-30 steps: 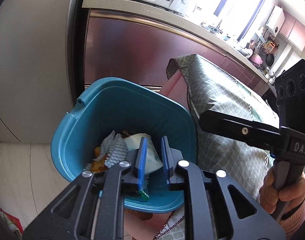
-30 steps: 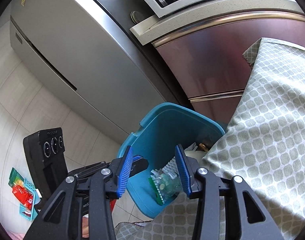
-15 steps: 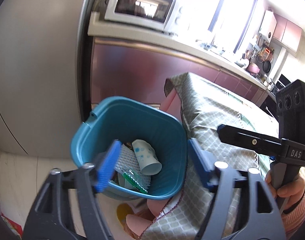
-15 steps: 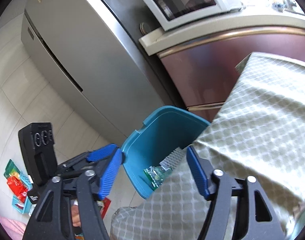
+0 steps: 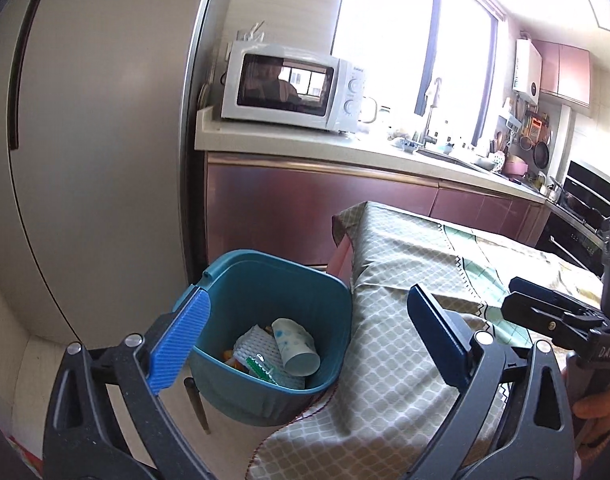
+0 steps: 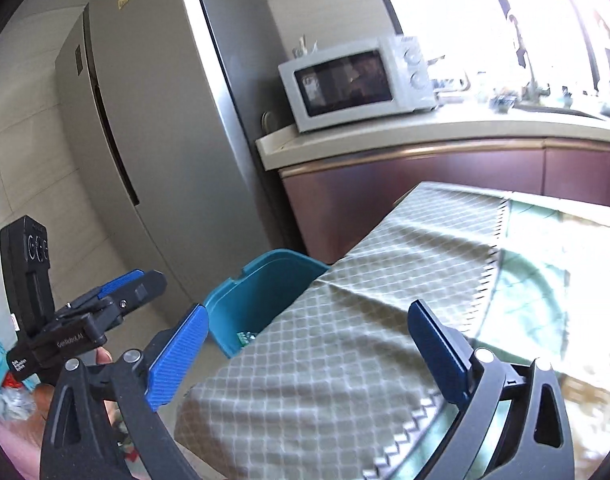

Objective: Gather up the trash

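Our left hand-held gripper (image 5: 307, 340) and right hand-held gripper (image 6: 307, 350) have just been opening; both stand spread, nothing between them. The trash, a cup (image 5: 295, 344) and wrappers (image 5: 261, 368), lies in the bin (image 5: 241, 280) beside the counter (image 5: 405, 280).

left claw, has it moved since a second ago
Yes. The left claw has pulled up and back from the bin, which now looks smaller and farther off; its jaws have just been opening, nothing between them.
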The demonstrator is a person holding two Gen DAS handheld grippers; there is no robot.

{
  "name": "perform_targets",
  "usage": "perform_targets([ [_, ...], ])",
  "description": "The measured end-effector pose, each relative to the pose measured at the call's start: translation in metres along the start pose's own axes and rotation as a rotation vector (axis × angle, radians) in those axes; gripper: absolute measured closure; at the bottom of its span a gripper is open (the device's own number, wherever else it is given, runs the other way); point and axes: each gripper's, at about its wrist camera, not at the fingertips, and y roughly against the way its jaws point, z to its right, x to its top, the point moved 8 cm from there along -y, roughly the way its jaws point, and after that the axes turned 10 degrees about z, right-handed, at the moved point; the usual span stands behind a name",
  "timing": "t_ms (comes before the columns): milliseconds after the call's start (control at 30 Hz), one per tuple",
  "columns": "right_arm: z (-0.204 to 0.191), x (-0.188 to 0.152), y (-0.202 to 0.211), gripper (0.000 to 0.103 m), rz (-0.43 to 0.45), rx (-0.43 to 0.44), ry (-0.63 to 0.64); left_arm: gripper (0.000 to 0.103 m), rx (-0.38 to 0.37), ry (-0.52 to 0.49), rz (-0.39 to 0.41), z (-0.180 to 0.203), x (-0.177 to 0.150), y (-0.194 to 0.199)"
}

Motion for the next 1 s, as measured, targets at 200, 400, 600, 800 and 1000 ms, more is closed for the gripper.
perform_targets([
  [200,0.009,0.005,0.043,0.007,0.095,-0.093,0.057,0.006,0.009,-0.035,0.066,0.024,0.007,0.028],
  [400,0.016,0.007,0.08,0.007,0.18,-0.158,0.076,0.006,0.01,-0.062,0.11,0.047,0.01,0.052],
  [600,0.026,0.006,0.105,0.007,0.227,-0.231,0.067,0.006,-0.009,-0.075,0.125,0.062,0.011,0.063],
  [800,0.035,0.008,0.123,0.007,0.265,-0.304,0.073,0.006,-0.011,-0.081,0.137,0.069,0.008,0.07],
  [1000,0.04,0.009,0.131,0.007,0.288,-0.336,0.09,0.006,-0.016,-0.095,0.144,0.075,0.009,0.068],
])
